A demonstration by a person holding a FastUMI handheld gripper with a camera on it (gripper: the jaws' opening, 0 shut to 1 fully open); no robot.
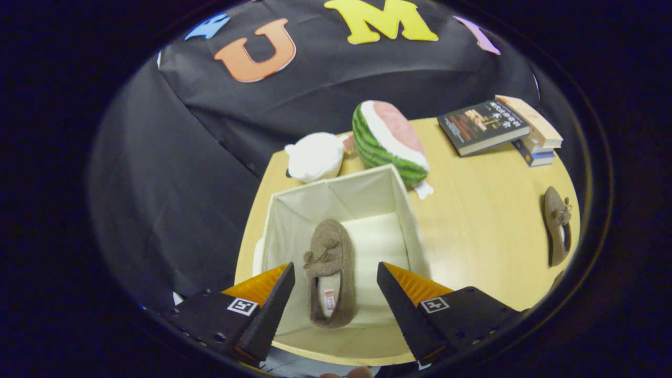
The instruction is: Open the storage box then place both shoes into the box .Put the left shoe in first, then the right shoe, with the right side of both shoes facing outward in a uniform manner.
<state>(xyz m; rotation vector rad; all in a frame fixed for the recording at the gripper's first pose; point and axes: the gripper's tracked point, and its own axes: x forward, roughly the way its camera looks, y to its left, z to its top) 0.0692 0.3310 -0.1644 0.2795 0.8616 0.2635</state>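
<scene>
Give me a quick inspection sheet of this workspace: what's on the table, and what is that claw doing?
Surface: pale wooden table, partly bare.
Job's things: open white fabric storage box holding one brown fuzzy slipper; second brown slipper on the table, far from the box.
Clutter: watermelon-slice plush, white plush toy, stack of books, all beyond the box.
Claw: open, fingers astride the boxed slipper, not pressing it.
Cables: nothing seen.
Surroundings: black cloth wall.

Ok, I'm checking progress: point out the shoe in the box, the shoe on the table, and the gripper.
shoe in the box (332, 265), gripper view, on its upper.
shoe on the table (556, 223), gripper view, on its upper beside the bow.
gripper (336, 286), gripper view, midway between its open fingertips.
</scene>
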